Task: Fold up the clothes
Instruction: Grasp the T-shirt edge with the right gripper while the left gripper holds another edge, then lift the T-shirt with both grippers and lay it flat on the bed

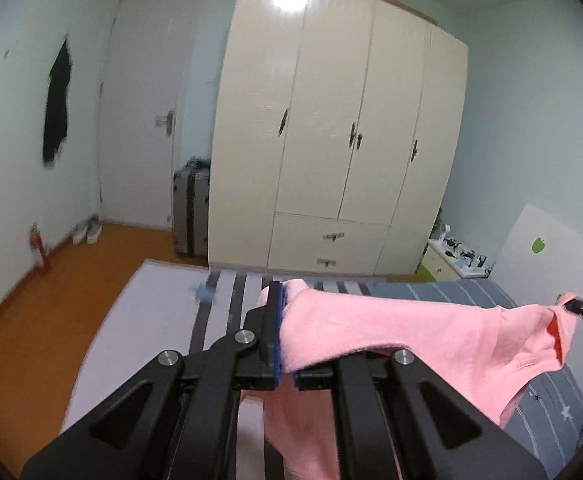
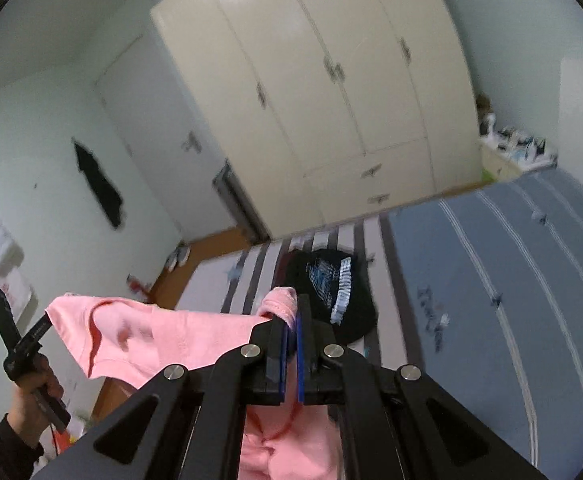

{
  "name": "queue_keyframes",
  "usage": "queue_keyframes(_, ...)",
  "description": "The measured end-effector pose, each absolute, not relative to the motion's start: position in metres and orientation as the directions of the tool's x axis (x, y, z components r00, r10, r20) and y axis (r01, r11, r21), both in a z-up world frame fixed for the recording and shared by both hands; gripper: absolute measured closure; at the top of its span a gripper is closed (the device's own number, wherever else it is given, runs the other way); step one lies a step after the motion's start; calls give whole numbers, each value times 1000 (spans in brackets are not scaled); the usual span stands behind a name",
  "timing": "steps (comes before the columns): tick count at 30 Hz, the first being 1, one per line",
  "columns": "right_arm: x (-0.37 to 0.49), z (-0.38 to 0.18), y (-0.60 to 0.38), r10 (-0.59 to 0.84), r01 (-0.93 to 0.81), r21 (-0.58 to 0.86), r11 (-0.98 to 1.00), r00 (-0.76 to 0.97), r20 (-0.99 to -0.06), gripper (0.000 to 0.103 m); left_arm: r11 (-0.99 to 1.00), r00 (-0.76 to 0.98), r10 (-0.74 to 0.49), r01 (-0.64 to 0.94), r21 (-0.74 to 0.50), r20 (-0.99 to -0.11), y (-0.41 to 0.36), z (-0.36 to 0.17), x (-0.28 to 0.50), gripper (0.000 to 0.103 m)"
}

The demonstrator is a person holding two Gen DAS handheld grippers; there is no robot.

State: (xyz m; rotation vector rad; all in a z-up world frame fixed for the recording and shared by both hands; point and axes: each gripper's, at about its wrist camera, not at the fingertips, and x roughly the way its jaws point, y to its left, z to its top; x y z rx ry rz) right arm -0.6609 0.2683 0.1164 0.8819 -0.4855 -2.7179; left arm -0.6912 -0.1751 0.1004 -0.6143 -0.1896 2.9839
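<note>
Bed: we see the grey-striped bed cover (image 2: 491, 264) below, a black printed garment (image 2: 331, 284) lying on it.
Garment: our soft pink cotton top (image 1: 411, 340) hangs stretched in the air between both tools.
Left gripper (image 1: 281, 320): pressed together, pinching one pink corner.
Right gripper (image 2: 291, 320): nearly closed, pinching the other corner.

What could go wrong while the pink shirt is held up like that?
Each gripper, left and right, pinches only a small bit of the pink shirt, so a corner might slip out. The shirt also hangs above the black garment on the bed; laid down there, it could fold lumpy.
</note>
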Motion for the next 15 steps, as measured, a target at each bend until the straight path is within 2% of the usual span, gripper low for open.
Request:
queue_keyframes(4, -672, 178, 277, -283, 127, 366, -922, -866, -412, 100, -988, -944, 130, -96, -123, -302, -164, 157, -700, 101)
queue_keyframes(8, -646, 232, 290, -240, 147, 316, -937, -930, -277, 100, -988, -969, 152, -143, -62, -192, -162, 193, -666, 101)
queue_keyframes(12, -587, 233, 295, -238, 172, 280, -944, -946, -220, 100, -983, -965, 180, -171, -61, -189, -174, 172, -598, 101)
queue_keyframes(15, -529, 202, 292, -237, 173, 257, -951, -940, -246, 100, -987, -948, 163, -157, -44, -273, -181, 115, -540, 101)
